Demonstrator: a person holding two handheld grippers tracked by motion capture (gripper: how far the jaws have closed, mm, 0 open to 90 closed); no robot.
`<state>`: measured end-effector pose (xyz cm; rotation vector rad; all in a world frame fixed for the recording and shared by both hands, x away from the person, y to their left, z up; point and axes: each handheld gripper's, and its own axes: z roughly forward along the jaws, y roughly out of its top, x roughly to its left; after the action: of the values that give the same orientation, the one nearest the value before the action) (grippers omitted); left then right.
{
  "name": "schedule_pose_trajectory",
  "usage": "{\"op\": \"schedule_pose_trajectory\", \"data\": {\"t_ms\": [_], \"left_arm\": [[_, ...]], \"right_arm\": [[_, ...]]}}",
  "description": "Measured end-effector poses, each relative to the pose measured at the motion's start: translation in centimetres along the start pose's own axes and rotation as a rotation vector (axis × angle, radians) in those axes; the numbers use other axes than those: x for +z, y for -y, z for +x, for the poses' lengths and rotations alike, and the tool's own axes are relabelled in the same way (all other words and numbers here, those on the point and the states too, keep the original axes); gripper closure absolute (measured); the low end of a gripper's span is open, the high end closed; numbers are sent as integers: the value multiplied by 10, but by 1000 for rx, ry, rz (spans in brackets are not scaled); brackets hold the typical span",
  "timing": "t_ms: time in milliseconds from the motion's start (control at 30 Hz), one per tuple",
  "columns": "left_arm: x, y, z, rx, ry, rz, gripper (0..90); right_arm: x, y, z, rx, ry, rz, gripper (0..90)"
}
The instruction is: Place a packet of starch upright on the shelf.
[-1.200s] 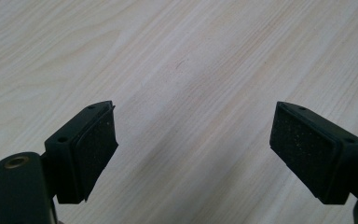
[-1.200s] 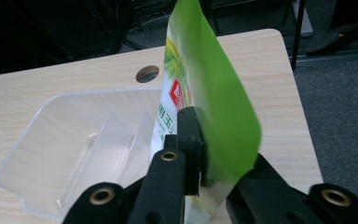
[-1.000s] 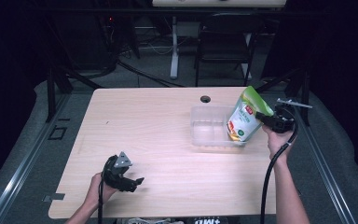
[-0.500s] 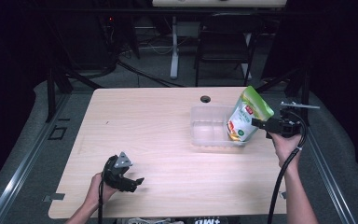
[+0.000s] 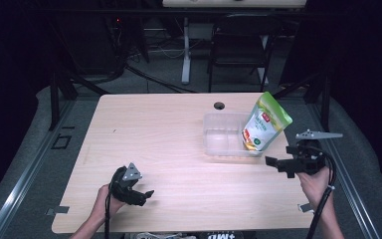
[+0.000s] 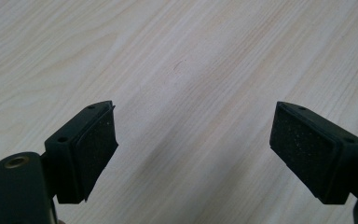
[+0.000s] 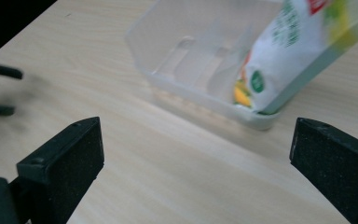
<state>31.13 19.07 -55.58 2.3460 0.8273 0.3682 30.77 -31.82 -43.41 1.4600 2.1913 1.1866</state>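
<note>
Pouch (image 5: 264,124) stands tilted in clear bin (image 5: 219,134), at bin's right end, top leaning out over the rim; bottom corner sits inside the wall, seen in right gripper view too (image 7: 289,60). Nothing touching it.

Right tool (image 5: 278,163) off bin's near-right corner, apart from pouch, over bare table (image 5: 179,149). Jaws have just been opening, now spread wide, nothing between them, i.e. released.

Left tool (image 5: 146,194) well away from bin, toward near-left of table, low over the wood. Jaws apart, empty; pads (image 6: 93,149) show only table grain between.

Progress, my read: placing looks done, pouch delivered to bin and let go. Left, if anything: pouch not lying flat, props on rim, could tip. Maybe a nudge to seat it; otherwise just pull clear.
</note>
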Motion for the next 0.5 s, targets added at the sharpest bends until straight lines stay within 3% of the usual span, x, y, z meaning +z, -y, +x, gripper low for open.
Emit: {"op": "schedule_pose_trajectory", "data": {"t_ms": [133,233,367,500], "left_arm": [[0,0,0,1,-4,0,142],[0,0,0,-1,-3,0,142],[0,0,1,2,4,2,142],[0,0,0,3,3,-2,142]], "right_arm": [[1,22,14,-37,-83,23,33],[7,37,21,-33,-133,27,34],[19,55,24,-30,-123,57,33],[30,71,21,3,-97,55,19]]}}
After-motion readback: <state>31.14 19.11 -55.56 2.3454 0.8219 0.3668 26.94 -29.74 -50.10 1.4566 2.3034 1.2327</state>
